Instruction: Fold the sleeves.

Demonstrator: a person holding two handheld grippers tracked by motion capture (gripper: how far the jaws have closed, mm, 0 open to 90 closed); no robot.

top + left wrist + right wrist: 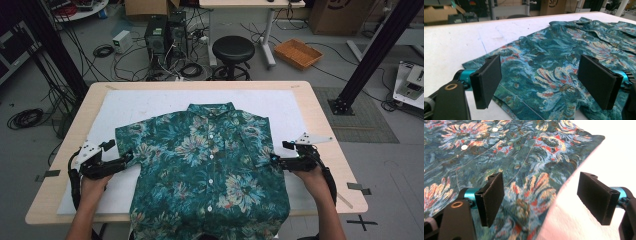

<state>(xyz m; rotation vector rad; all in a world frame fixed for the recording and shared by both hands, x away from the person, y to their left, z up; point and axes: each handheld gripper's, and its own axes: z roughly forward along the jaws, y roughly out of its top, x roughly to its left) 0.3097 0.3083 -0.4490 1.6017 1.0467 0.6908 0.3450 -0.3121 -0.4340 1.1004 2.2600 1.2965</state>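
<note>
Fingers [491, 200] spread wide over shirt [210, 160] sleeve edges, both grippers.

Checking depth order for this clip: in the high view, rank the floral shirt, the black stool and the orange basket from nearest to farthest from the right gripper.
From the right gripper, at the table's right edge:
1. Floral shirt: right beside the open jaws, spread flat mid-table.
2. Orange basket: on the floor beyond the table, far right.
3. Black stool: on the floor beyond the table's far edge, centre; not much farther than the basket.

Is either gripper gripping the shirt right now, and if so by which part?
Nothing is held. The left gripper and right gripper both stand open over the shirt sleeves, pads not pressing.
</note>
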